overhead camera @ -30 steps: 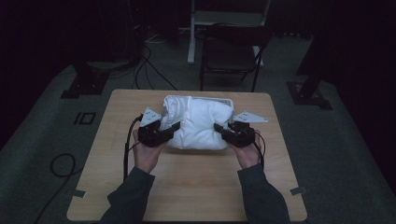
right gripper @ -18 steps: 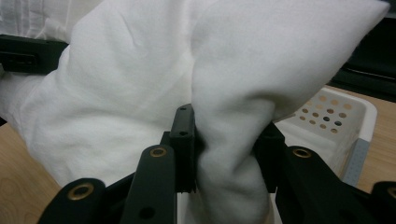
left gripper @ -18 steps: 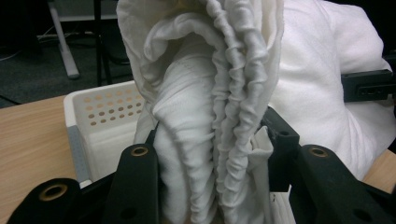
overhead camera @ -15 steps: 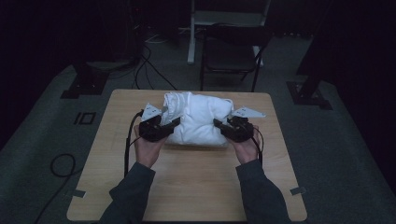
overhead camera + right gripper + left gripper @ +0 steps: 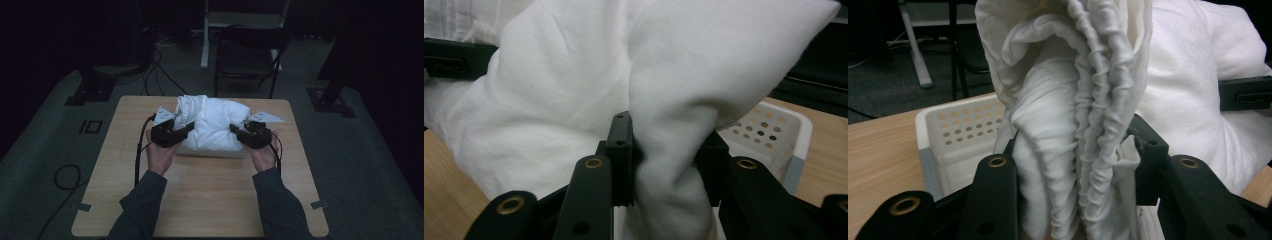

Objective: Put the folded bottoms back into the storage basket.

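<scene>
In the middle of the high view, a bulky white pillow [image 5: 215, 122] is sitting in a white perforated basket [image 5: 210, 150] on the wooden table [image 5: 200, 200], bulging well above the basket's rim so that little of the basket is showing beneath it. The left gripper [image 5: 186, 128] is coming in at the left centre of that frame, and the right gripper [image 5: 235, 130] is coming in at the right centre, each one gripping its own side of the pillow. In the left gripper view, the jaws are pinching a bunched, ruffled edge of the pillow [image 5: 1083, 130], the gathered fabric rising through the centre of the frame, while the basket [image 5: 958, 135] is showing at the left of the frame with its dotted wall and rim standing just behind the fabric. In the right gripper view, the jaws are squeezing a thick fold of the pillow [image 5: 664, 100] near the bottom centre of the frame, and a corner of the basket [image 5: 774, 130] is peeking out at the right, below the overhanging pillow. The person's hands are resting low on the table behind both grippers, sleeves entering from the bottom edge of the high view.
</scene>
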`<state>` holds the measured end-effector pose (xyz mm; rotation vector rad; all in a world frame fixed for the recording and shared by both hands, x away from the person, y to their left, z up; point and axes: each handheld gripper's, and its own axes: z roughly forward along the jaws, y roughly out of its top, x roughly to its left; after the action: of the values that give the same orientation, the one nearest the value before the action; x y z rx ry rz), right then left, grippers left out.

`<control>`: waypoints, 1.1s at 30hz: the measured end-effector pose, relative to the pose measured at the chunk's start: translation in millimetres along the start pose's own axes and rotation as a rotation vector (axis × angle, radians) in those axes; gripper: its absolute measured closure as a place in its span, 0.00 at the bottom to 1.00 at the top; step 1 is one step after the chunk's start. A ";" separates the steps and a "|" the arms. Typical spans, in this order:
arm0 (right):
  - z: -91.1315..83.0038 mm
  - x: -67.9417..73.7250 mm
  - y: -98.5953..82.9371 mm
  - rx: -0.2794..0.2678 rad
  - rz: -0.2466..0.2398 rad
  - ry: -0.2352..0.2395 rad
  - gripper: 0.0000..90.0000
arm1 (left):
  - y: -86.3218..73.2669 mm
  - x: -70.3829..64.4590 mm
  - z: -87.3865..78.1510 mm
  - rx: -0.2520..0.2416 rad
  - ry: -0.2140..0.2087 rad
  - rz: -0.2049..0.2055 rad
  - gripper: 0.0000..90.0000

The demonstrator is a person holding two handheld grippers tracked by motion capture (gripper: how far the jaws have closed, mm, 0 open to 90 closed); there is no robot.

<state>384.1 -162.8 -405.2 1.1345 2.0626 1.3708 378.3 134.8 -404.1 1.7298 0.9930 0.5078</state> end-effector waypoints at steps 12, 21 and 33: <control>9.0 -7.9 1.4 -0.004 0.030 -0.033 0.76 | 4.5 2.7 15.4 0.009 0.022 -0.012 0.64; 16.3 -9.9 5.8 -0.005 0.026 -0.054 0.76 | 7.1 8.0 22.5 0.013 0.035 -0.024 0.64; 26.1 -13.0 7.3 0.003 0.031 -0.065 0.76 | 7.3 14.6 31.3 0.022 0.046 -0.035 0.64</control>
<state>413.1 -157.3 -411.0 1.2004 2.0108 1.3278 412.3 128.0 -411.0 1.7237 1.0631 0.5183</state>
